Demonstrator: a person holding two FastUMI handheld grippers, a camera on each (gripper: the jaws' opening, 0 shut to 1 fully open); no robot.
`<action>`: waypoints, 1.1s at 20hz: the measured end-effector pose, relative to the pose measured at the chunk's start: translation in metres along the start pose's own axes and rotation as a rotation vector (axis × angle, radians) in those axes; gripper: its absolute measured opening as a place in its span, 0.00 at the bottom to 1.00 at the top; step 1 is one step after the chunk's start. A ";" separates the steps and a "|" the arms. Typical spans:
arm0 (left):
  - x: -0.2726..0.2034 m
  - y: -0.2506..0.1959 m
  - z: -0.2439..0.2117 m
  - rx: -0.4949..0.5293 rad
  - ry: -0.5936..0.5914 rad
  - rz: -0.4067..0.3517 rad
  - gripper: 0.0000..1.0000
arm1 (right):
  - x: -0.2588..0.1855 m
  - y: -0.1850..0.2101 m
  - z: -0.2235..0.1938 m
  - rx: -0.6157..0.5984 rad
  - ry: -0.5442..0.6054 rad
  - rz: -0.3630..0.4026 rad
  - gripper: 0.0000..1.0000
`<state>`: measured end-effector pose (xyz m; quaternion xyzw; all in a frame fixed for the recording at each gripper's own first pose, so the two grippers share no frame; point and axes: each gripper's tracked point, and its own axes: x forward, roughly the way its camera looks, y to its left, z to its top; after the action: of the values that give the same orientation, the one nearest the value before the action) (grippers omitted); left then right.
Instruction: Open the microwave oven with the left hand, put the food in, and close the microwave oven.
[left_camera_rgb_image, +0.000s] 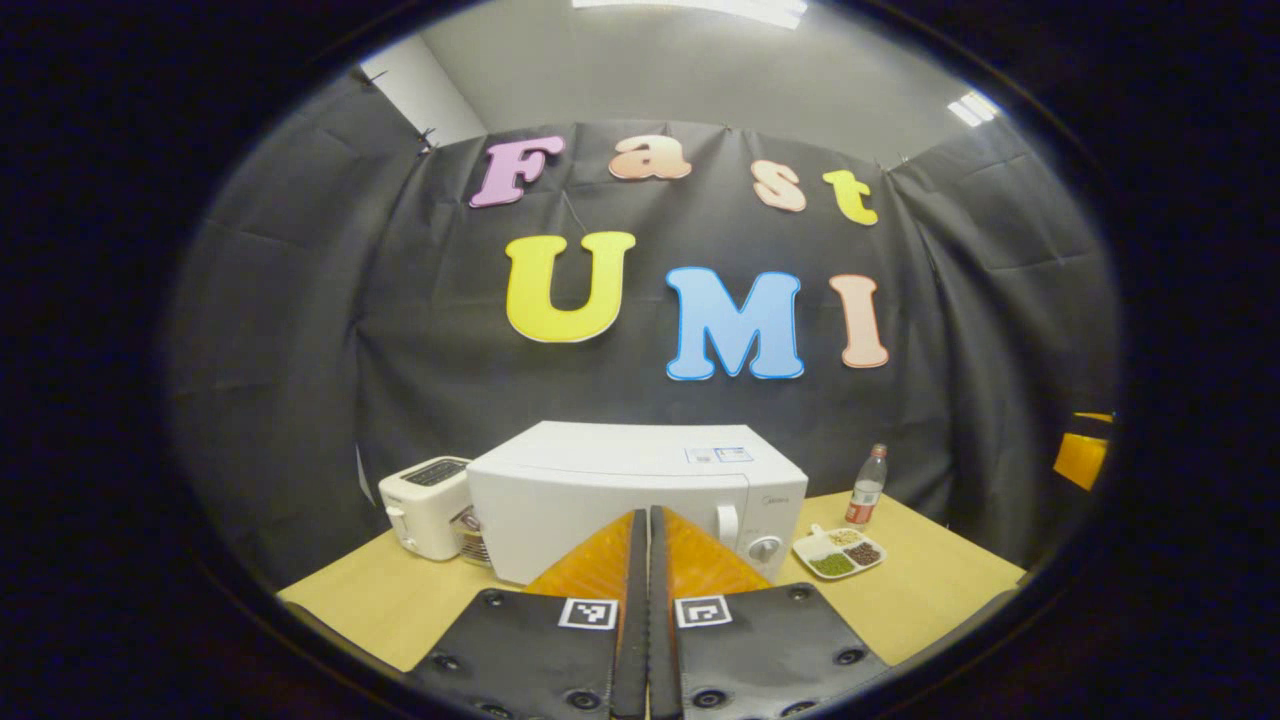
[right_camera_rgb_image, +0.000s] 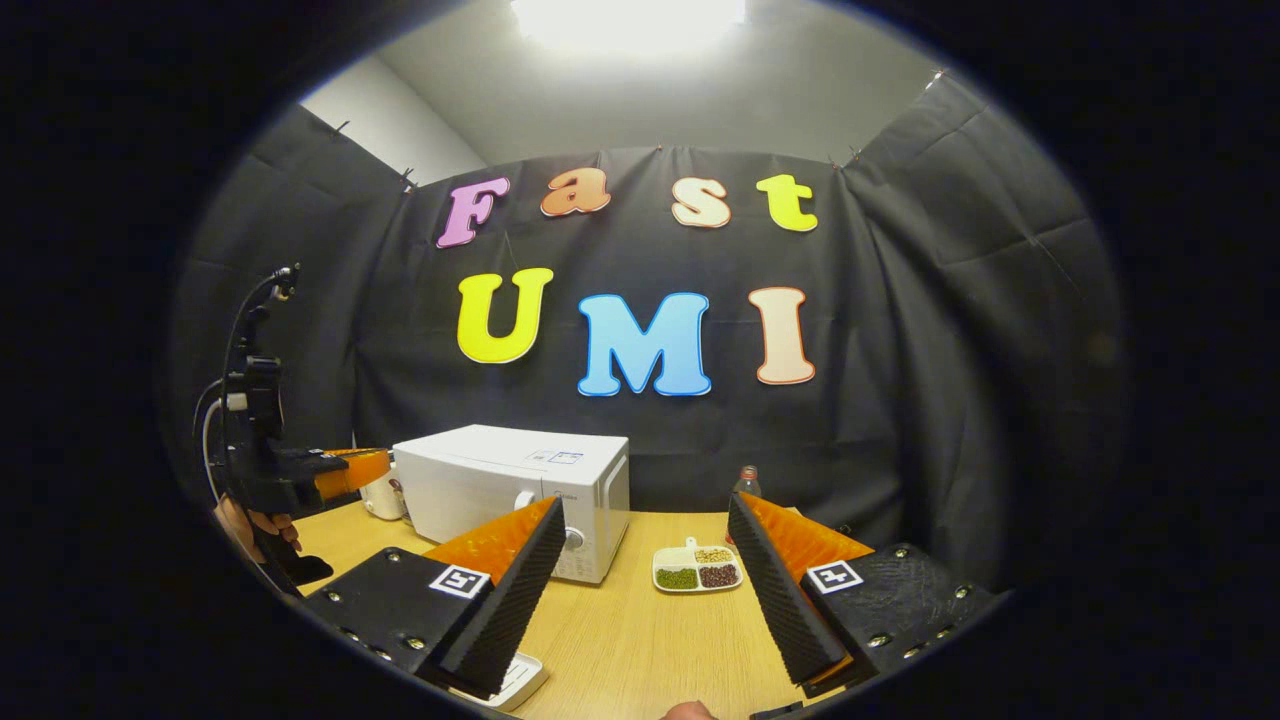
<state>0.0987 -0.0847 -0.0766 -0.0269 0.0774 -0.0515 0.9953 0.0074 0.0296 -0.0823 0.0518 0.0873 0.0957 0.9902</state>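
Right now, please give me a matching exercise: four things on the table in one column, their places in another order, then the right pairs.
1. white microwave oven
2. white toaster
3. clear plastic bottle
4. white divided dish of beans

A. behind the dish, near the cloth wall
B. left of the microwave
C. table front, right of the microwave
D. between toaster and dish

Pairs: 1-D, 2-B, 3-A, 4-C

No wording can be read: the stickers (left_camera_rgb_image: 718, 455) on top of the microwave oven (left_camera_rgb_image: 560, 520), the brand mark (left_camera_rgb_image: 775, 499) on its front and the bottle (left_camera_rgb_image: 872, 462) with its red label (left_camera_rgb_image: 859, 507) are too small; square black-and-white markers (left_camera_rgb_image: 587, 612) sit on the left gripper (left_camera_rgb_image: 641, 515)
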 end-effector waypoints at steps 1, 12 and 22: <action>-0.012 0.002 0.005 0.008 -0.007 0.005 0.07 | -0.003 0.001 -0.001 0.007 0.000 0.005 0.99; -0.089 0.037 0.042 0.044 -0.082 0.041 0.07 | -0.020 0.029 0.014 0.030 -0.038 0.014 0.99; -0.110 0.069 0.033 0.023 -0.083 0.057 0.80 | -0.026 0.060 0.020 0.002 -0.044 0.004 0.99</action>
<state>0.0027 -0.0025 -0.0320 -0.0155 0.0363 -0.0230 0.9990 -0.0249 0.0817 -0.0508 0.0553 0.0654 0.0965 0.9916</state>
